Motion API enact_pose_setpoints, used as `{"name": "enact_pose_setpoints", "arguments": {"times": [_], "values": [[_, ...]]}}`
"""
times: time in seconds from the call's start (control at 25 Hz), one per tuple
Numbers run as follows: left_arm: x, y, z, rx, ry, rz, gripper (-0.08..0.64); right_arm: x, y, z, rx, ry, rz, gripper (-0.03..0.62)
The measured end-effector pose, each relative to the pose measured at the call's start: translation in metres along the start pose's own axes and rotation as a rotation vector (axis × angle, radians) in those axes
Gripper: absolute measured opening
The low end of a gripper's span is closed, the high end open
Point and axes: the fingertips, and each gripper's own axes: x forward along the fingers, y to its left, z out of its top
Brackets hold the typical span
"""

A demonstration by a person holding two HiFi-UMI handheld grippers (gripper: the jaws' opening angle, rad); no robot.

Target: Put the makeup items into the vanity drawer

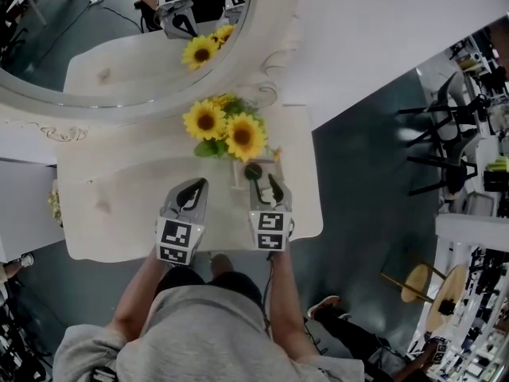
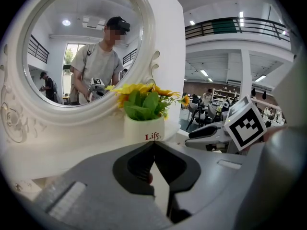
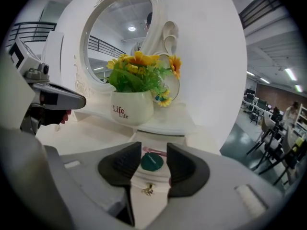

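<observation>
The only words that can be read stand on the white flower pot (image 2: 144, 128) that holds the sunflowers. In the left gripper view its front reads "Life" in dark red letters, with a smaller "life" at the lower right of that word. In the right gripper view the same print shows as "Life" above "Life" in two lines.

In front of the pot lies a round green makeup case (image 3: 152, 161). Its lid carries a faint line of print, too small to read.

Nearer than the pot in the head view, the cube (image 1: 175, 241) on the left gripper (image 1: 193, 193) and the cube (image 1: 270, 231) on the right gripper (image 1: 264, 183) bear black-and-white square markers. These are patterns only, with no letters or numbers.
</observation>
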Motion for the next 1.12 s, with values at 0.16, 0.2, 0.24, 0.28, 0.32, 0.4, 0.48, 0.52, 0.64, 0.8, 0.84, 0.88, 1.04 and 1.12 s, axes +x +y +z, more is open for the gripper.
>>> {"name": "enact_pose_setpoints", "arguments": {"times": [0.16, 0.2, 0.24, 0.28, 0.32, 0.4, 0.48, 0.52, 0.64, 0.8, 0.84, 0.88, 1.04, 1.12], "values": [[-0.006, 0.001, 0.007, 0.005, -0.019, 0.003, 0.011, -0.007, 0.003, 0.007, -0.01, -0.016, -0.006, 0.169], [-0.008, 0.001, 0.009, 0.006, -0.026, 0.006, 0.011, -0.009, 0.004, 0.01, -0.013, -0.024, -0.005, 0.169], [-0.011, 0.002, 0.011, 0.008, -0.033, 0.01, 0.011, -0.012, 0.006, 0.013, -0.015, -0.032, -0.001, 0.169], [-0.015, 0.003, 0.013, 0.009, -0.04, 0.016, 0.011, -0.016, 0.009, 0.017, -0.019, -0.04, 0.006, 0.169], [-0.019, 0.005, 0.015, 0.009, -0.048, 0.022, 0.011, -0.019, 0.013, 0.021, -0.023, -0.049, 0.014, 0.169], [-0.027, 0.011, 0.019, 0.008, -0.063, 0.039, 0.011, -0.023, 0.022, 0.03, -0.035, -0.07, 0.03, 0.167], [-0.036, 0.018, 0.022, 0.006, -0.078, 0.06, 0.011, -0.026, 0.033, 0.041, -0.047, -0.093, 0.045, 0.167], [-0.041, 0.022, 0.024, 0.005, -0.086, 0.072, 0.011, -0.027, 0.039, 0.047, -0.053, -0.106, 0.053, 0.167], [-0.059, 0.037, 0.03, 0.0, -0.114, 0.117, 0.011, -0.031, 0.061, 0.067, -0.079, -0.151, 0.081, 0.152], [-0.087, 0.058, 0.034, -0.013, -0.148, 0.18, 0.011, -0.04, 0.096, 0.093, -0.113, -0.217, 0.132, 0.142], [-0.094, 0.063, 0.034, -0.016, -0.155, 0.196, 0.011, -0.042, 0.105, 0.099, -0.123, -0.232, 0.144, 0.123], [-0.101, 0.068, 0.034, -0.019, -0.161, 0.211, 0.011, -0.044, 0.115, 0.105, -0.132, -0.246, 0.156, 0.12], [-0.129, 0.089, 0.032, -0.033, -0.18, 0.271, 0.011, -0.051, 0.15, 0.125, -0.162, -0.303, 0.188, 0.061], [-0.142, 0.098, 0.03, -0.04, -0.187, 0.298, 0.011, -0.053, 0.166, 0.132, -0.175, -0.325, 0.207, 0.017]]}}
